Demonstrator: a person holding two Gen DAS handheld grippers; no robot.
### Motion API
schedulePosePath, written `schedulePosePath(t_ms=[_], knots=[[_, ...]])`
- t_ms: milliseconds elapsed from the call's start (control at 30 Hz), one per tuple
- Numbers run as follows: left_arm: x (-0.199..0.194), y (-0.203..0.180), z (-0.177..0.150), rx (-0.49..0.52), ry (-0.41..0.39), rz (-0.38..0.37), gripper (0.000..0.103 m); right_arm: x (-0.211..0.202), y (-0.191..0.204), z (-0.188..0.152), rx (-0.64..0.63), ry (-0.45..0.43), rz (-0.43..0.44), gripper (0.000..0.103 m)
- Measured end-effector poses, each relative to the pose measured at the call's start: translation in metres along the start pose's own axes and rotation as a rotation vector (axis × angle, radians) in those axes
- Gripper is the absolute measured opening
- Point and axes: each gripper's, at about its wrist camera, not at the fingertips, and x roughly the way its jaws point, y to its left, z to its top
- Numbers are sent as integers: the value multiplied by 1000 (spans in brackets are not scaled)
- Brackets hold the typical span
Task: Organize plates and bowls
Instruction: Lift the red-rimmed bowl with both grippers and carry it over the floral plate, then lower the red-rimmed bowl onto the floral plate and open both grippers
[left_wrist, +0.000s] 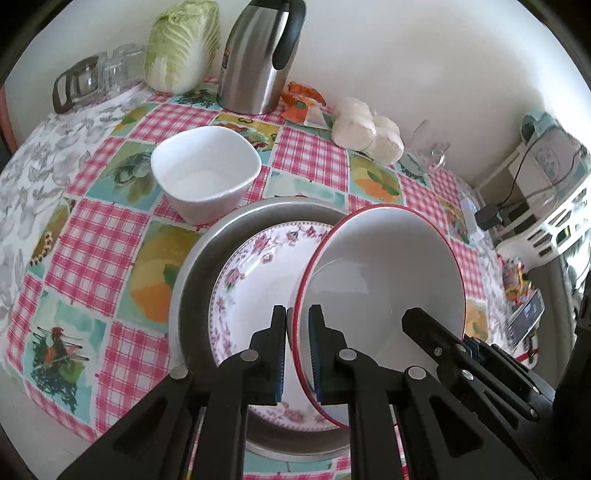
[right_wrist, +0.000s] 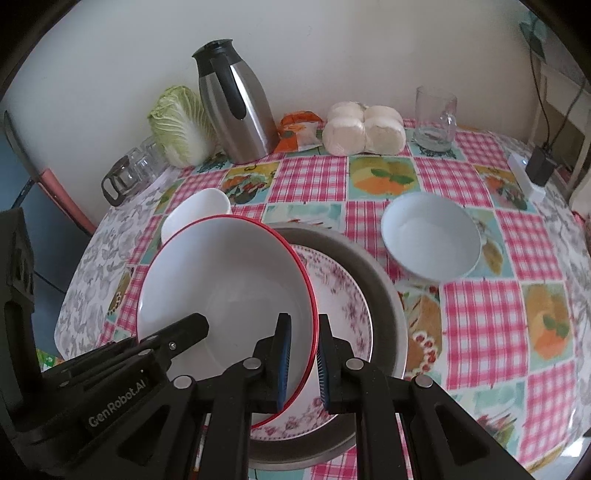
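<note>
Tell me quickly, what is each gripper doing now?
Left gripper: closed on the red-rimmed bowl.
Right gripper: closed on the same bowl's opposite rim.

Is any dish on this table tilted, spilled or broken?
Only the red-rimmed bowl is tilted: both grippers pinch its rim above the floral plate, which lies in the metal pan. Nothing looks spilled or broken.

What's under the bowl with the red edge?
Under the red-rimmed bowl sits a flowery plate, itself inside a grey metal pan. The bowl hides much of the plate, so what lies there can't be seen.
</note>
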Motion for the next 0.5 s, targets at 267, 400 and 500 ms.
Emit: schedulePosePath(t_ms=[267, 400, 500], knots=[[7, 5, 2, 15, 14, -15, 12, 2, -3, -6, 17, -10, 17, 14], [7, 8, 6, 11, 7, -16, 12, 8, -3, -5, 18, 2, 27, 14], [10, 12, 7, 1, 12, -28, 12, 12, -3, -3, 27, 3, 38, 14]])
